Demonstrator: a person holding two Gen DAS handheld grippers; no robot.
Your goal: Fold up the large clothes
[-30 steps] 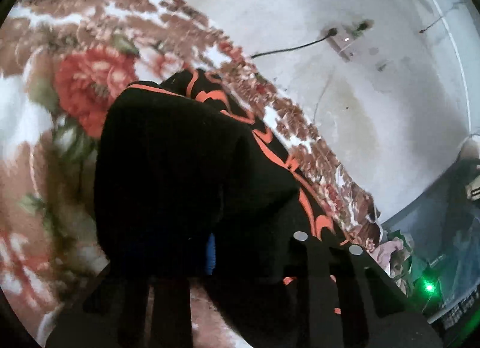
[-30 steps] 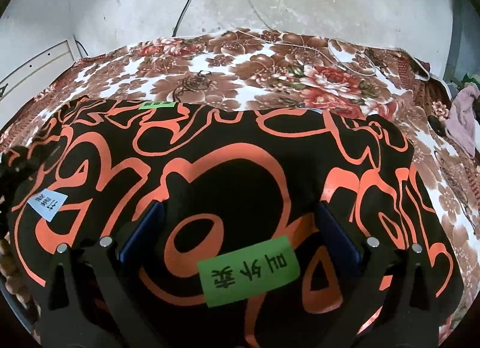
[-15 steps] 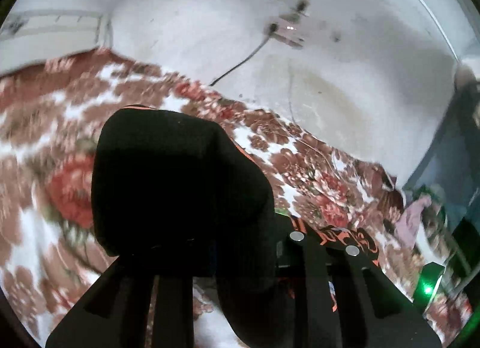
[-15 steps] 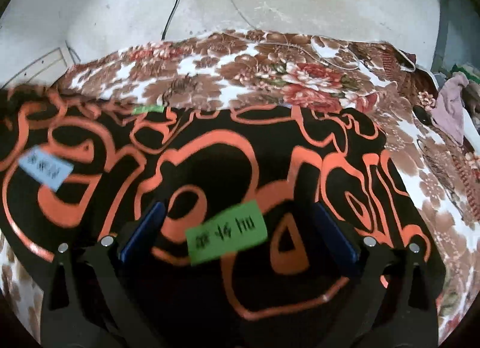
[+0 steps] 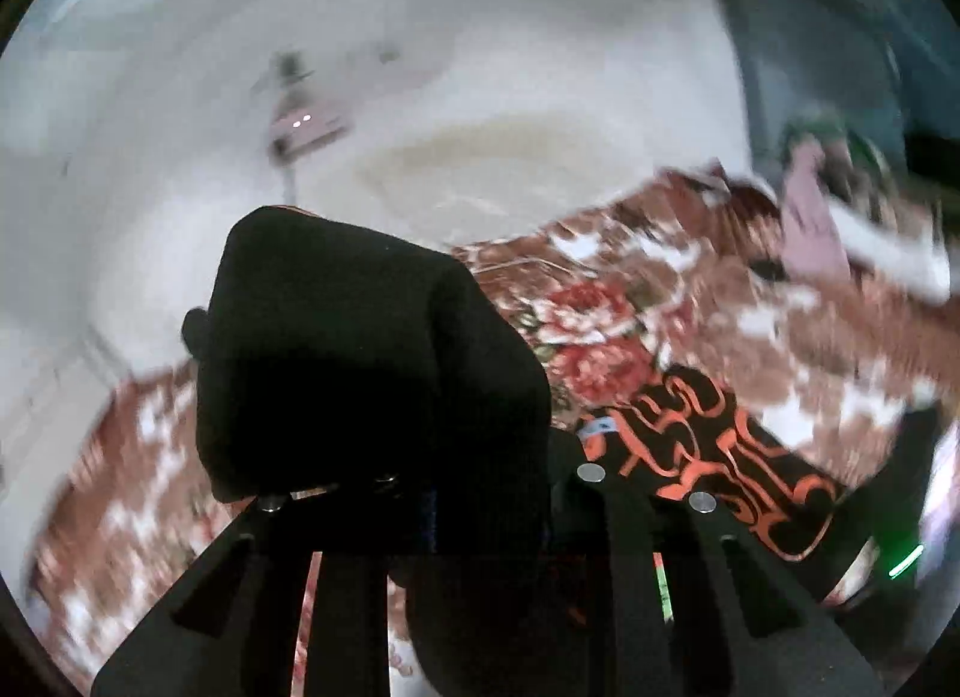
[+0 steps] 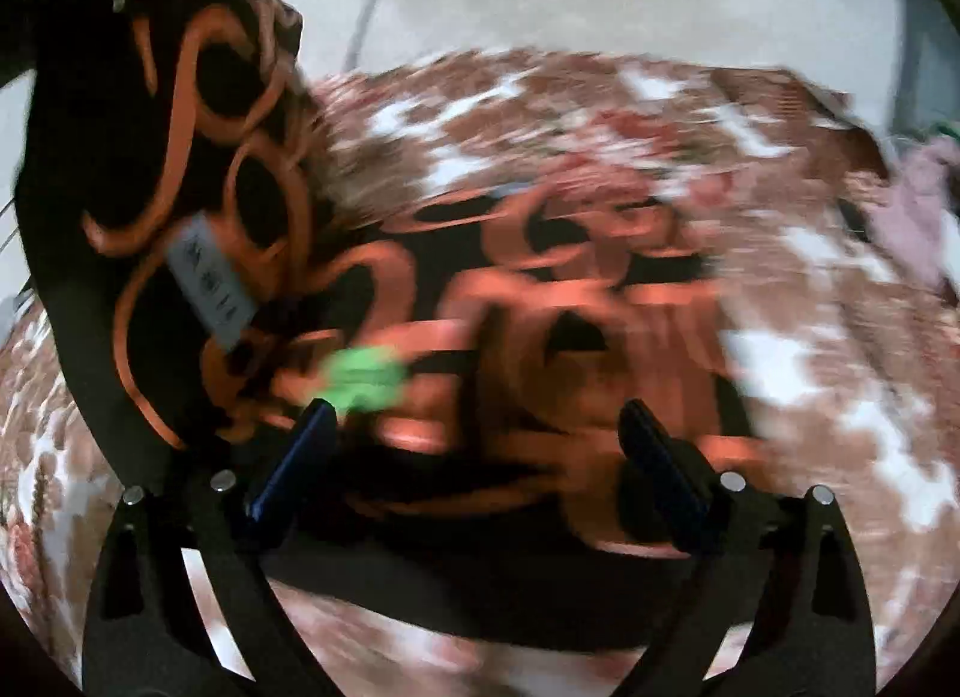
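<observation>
Our left gripper (image 5: pixel 432 517) is clamped on a bunched fold of the black-and-orange garment (image 6: pixel 540 337), lifted at 9 o'clock above the floral bedspread (image 6: pixel 810 307); our right gripper (image 6: pixel 474 457) stands wide, the garment spread between its fingers, blurred.

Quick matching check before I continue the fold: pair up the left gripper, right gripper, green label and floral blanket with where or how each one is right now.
Things:
1. left gripper
2. right gripper
3. green label
4. floral blanket

States:
A. spread under the garment
B. fingers apart, nothing between them
C. stuck on the orange pattern
D. clamped on a bunched black fold of the garment

Pairs: 1-D, 2-B, 3-C, 4-A
</observation>
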